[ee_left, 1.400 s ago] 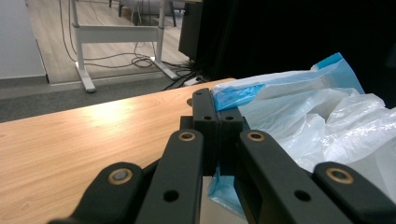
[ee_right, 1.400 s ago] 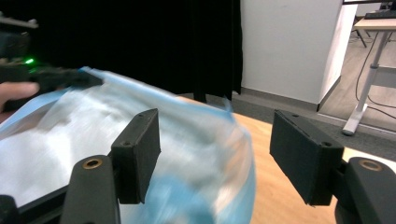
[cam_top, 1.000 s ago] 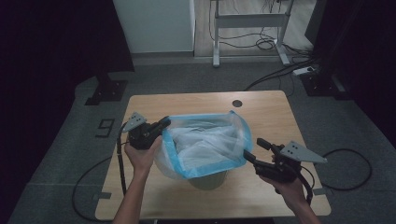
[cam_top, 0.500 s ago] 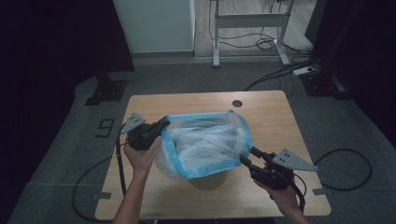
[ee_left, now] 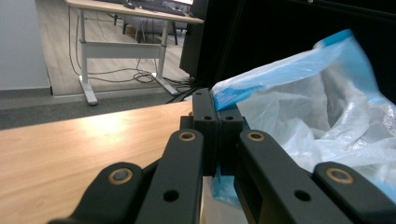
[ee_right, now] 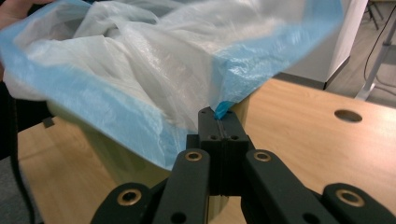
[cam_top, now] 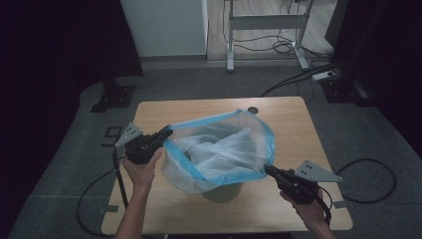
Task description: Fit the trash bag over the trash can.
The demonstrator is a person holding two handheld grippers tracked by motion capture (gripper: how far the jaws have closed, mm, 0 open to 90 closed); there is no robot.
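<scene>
Bag [cam_top: 219,149] lining of the bin [cam_top: 222,191] at counter [cam_top: 293,129] centre is underway. Left gripper [cam_top: 166,133] stays clamped on the rim; right gripper [cam_top: 269,171] has just closed on it. Next: stretch the rim over the bin.

Bag [cam_top: 219,149] over bin [cam_top: 222,191], on table [cam_top: 288,119], between claws.

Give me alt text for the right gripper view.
The right gripper, black jaws shut, pinches the blue rim of a translucent white plastic bag draped over a pale green bin on a light wooden table.
</scene>
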